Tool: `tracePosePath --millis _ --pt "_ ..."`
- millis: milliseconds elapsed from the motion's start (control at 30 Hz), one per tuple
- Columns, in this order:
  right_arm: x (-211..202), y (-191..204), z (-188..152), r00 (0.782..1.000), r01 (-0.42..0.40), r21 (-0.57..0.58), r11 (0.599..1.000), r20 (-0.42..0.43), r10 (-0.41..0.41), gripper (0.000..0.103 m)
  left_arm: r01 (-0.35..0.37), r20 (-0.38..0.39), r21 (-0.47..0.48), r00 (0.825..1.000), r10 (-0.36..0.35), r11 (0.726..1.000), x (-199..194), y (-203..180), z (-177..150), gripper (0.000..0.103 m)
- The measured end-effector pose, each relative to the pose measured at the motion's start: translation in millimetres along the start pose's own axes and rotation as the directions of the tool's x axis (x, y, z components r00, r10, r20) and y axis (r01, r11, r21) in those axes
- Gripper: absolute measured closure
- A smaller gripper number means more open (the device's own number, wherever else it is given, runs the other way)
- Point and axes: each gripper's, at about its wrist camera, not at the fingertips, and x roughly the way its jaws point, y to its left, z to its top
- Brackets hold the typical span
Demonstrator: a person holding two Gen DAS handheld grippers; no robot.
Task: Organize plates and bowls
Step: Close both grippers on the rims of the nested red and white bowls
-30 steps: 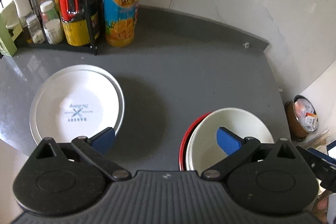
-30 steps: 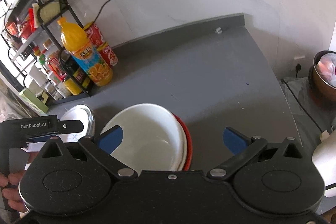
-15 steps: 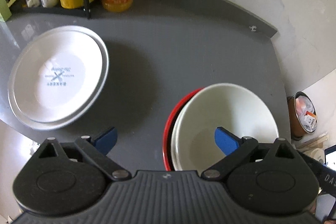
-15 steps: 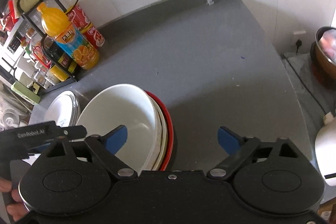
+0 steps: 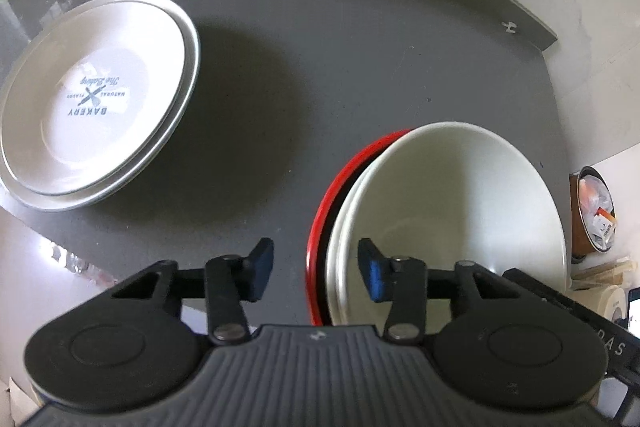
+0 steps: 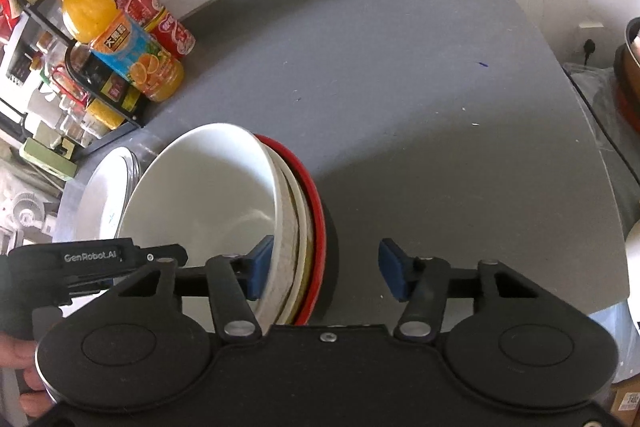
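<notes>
Grey counter [image 6: 420, 87] | right view only: cola cans [image 6: 160, 15] | left view only: plate print [image 5: 94, 97]

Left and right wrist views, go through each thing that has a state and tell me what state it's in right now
left gripper: open, jaws straddling the near-left rim of the bowl stack.
right gripper: open, jaws straddling the stack's near-right rim.
white bowl: empty, upright, nested on top.
red bowl: at the stack's bottom, only its rim showing.
plates: stacked, empty.
orange juice bottle: upright, capped.
</notes>
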Motion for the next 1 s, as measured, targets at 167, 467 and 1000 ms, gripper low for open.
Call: tracePosePath --millis 167,467,1000 --pt "6 5 2 0.999 -0.038 -0.022 0.999 -0.019 0.037 0.071 0.031 -0.008 -0.031 0.999 -0.031 0.999 3 1 0 0.079" --pt "4 12 -2 1.000 0.000 -0.045 0.999 0.018 0.001 0.076 0.048 -0.031 0.020 0.998 -0.047 0.999 0 2 4 0.081" --pt "-6 53 7 0.995 0.060 -0.060 0.996 0.085 -0.055 0.080 0.104 -0.021 0.061 0.995 -0.103 0.993 -11 21 23 0.082"
